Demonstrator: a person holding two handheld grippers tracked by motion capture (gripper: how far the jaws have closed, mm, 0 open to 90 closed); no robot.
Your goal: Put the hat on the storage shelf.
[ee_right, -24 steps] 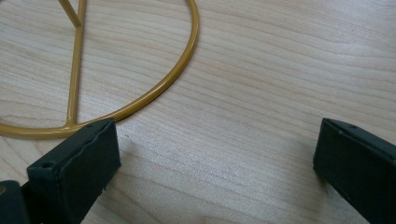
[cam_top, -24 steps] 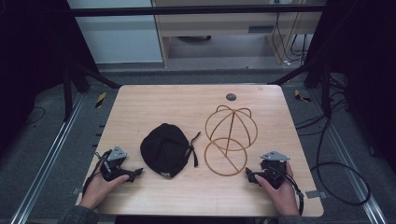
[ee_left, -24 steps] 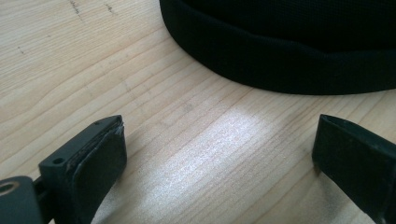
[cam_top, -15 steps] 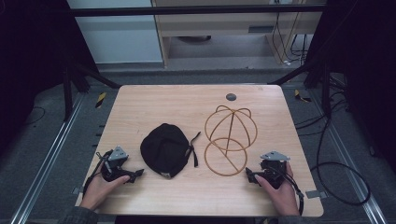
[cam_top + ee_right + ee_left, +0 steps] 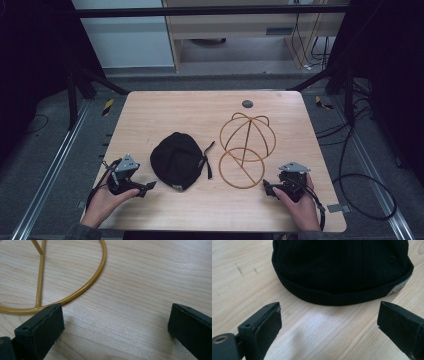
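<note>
1. The left tongs [image 5: 145, 187] rest on the table [image 5: 200, 107] at about 8 o'clock, gripped in the person's left hand [image 5: 102, 202]. In the left gripper view the jaws stand wide apart with bare wood between them, so they are released and hold nothing. They point toward 3 o'clock at the brim of the hat, which looks like a ready stance for pinching that edge.

2. The black hat [image 5: 177, 160] lies flat just left of the table's centre, crown up, its strap trailing off toward 2 o'clock. In the left gripper view its folded brim [image 5: 337, 296] sits just beyond the jaws, apart from them.

3. The gold wire stand [image 5: 246, 150] sits right of centre, near the hat but not touching it. Its round base ring lies flat on the wood and its domed cage rises toward 12 o'clock, a shape likely meant to carry a hat.

4. The right tongs [image 5: 267, 189] rest at about 4 o'clock in the right hand [image 5: 300, 210], jaws spread and empty. In the right gripper view the base ring [image 5: 95, 280] curves past the left-hand jaw, perhaps placed to steady the stand.
</note>
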